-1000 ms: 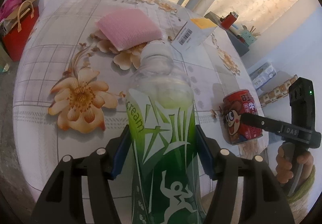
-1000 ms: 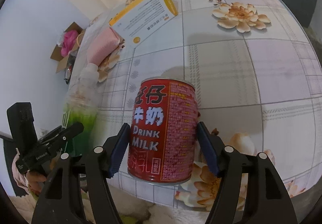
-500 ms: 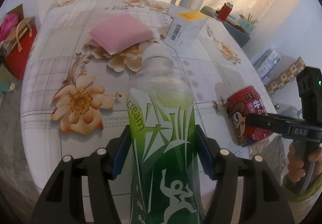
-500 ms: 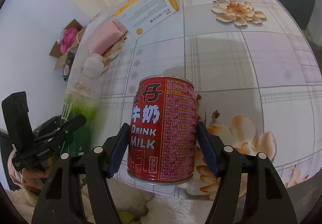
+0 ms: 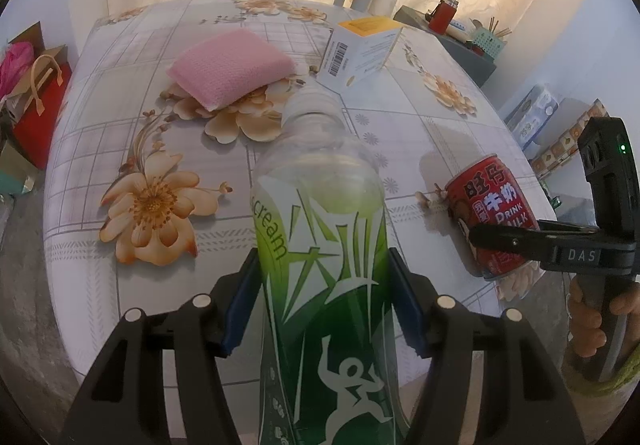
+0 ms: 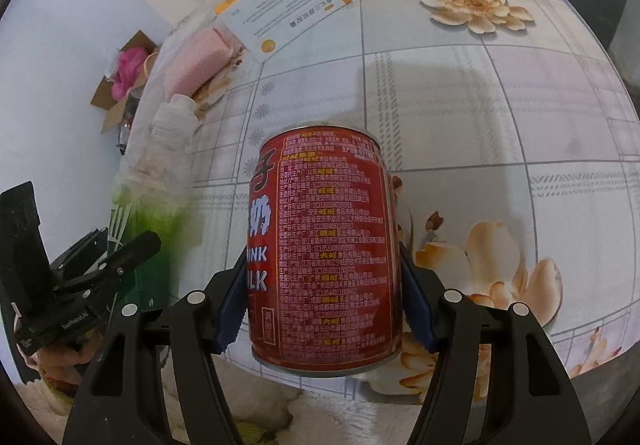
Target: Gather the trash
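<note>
Left gripper (image 5: pixel 324 301) is clamped on a green-labelled bottle (image 5: pixel 320 229), both blue pads pressed against the label on opposite sides; the clear neck points forward over the table (image 5: pixel 100 149). Right gripper (image 6: pixel 322 297) is clamped on a red can (image 6: pixel 324 253), pads bearing on its lower half, with the can upright between the fingers. Both items are held off the floral tablecloth, near the table's front edge, with the can to the right of the bottle. Farther back on the table lie a pink sponge (image 5: pixel 230 71) and, just beside it, a white-and-yellow box (image 5: pixel 362 49).
</note>
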Action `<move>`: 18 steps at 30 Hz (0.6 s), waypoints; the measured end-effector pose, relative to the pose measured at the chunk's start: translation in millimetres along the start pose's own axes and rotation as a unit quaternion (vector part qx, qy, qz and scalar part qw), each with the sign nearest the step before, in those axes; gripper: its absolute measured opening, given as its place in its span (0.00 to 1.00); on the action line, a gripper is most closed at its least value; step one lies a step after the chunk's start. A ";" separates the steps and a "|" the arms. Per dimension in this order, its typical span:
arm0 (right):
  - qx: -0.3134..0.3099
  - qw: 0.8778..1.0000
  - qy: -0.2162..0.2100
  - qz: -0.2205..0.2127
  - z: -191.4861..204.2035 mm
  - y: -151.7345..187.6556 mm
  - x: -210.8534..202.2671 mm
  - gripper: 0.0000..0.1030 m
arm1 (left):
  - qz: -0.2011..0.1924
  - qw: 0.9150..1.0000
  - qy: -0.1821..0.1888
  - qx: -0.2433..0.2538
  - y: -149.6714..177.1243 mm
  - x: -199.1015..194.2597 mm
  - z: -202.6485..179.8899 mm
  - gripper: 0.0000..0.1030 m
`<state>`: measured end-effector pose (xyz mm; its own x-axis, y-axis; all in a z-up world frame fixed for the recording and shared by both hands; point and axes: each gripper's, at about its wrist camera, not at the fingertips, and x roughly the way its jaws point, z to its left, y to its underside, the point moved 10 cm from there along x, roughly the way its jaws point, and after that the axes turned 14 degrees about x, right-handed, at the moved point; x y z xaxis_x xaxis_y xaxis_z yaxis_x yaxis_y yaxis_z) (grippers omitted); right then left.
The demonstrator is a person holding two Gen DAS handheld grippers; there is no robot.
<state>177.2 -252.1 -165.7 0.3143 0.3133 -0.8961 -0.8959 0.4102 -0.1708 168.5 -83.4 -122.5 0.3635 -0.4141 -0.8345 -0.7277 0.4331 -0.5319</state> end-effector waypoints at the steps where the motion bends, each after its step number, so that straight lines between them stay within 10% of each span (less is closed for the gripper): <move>1: 0.001 1.000 0.000 0.000 -0.3 0.1 0.1 0.60 | 0.000 1.000 0.000 0.000 0.2 0.1 0.4 0.58; 18: -0.007 1.000 0.011 -0.021 0.9 -11.2 -7.0 0.63 | 0.000 1.000 0.000 0.001 0.7 0.2 -0.3 0.58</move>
<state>185.3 -258.1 -157.2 0.3450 0.2763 -0.8970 -0.8863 0.4105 -0.2144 167.8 -83.4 -123.0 0.3637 -0.4138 -0.8346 -0.7267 0.4345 -0.5321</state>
